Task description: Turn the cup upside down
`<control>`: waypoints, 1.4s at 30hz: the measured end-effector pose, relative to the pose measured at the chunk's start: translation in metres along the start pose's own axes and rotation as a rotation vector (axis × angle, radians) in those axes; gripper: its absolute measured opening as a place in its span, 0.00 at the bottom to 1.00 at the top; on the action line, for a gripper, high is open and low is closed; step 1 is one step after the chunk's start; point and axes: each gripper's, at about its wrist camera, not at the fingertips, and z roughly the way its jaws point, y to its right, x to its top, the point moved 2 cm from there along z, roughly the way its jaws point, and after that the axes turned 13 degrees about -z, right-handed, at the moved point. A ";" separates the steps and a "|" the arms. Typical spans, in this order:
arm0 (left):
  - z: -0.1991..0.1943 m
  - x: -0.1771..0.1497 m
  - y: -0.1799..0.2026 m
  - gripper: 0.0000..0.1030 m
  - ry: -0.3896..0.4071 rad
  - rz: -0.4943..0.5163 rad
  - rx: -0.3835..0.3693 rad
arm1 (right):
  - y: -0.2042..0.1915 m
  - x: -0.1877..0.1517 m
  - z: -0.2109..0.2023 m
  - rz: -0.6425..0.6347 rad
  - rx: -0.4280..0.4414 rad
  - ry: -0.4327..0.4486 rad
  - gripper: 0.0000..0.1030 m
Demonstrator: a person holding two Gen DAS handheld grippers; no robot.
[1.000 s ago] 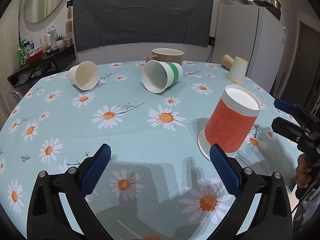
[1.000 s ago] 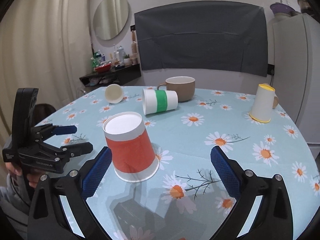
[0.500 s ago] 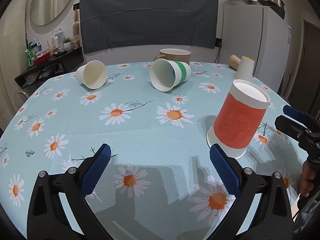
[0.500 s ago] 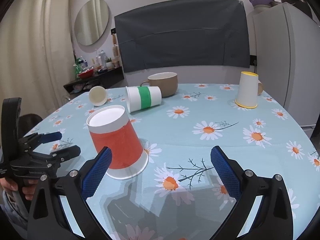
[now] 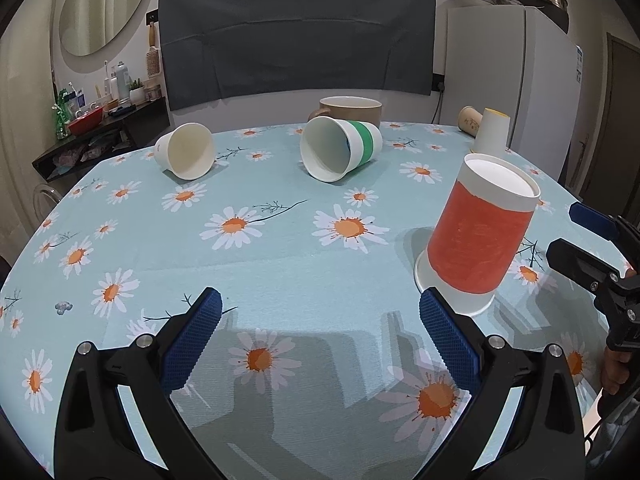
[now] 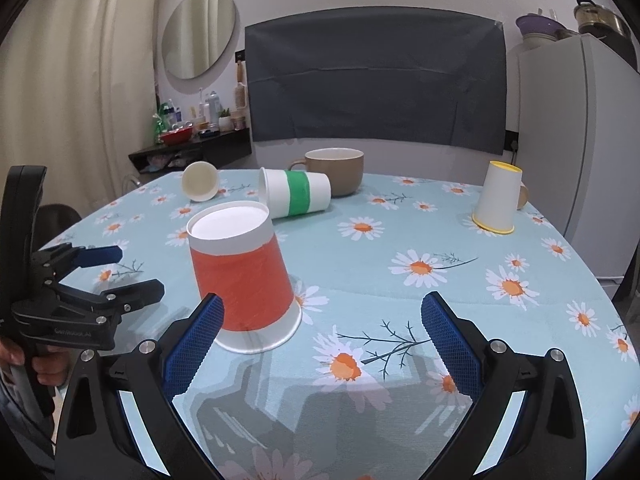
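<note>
The red cup [image 5: 478,236] stands upside down at 2 o'clock of the left gripper [image 5: 318,330], and the way to it is blocked by nothing. Bare tablecloth [image 5: 280,256] lies wide open toward 12 o'clock, up to the green-striped cup [image 5: 340,148] on its side. The white cup [image 5: 186,156] lies at 11 o'clock, with a wide gap between those two.
</note>
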 end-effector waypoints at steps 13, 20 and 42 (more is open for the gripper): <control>0.000 -0.001 0.000 0.94 -0.002 0.001 0.010 | -0.004 0.000 0.000 -0.019 0.006 -0.006 0.92; 0.002 -0.001 0.001 0.94 -0.004 0.007 0.022 | -0.005 0.000 0.000 -0.028 0.004 -0.009 0.92; -0.001 -0.002 0.003 0.94 0.019 0.018 0.034 | -0.008 0.001 0.002 -0.039 -0.014 -0.018 0.92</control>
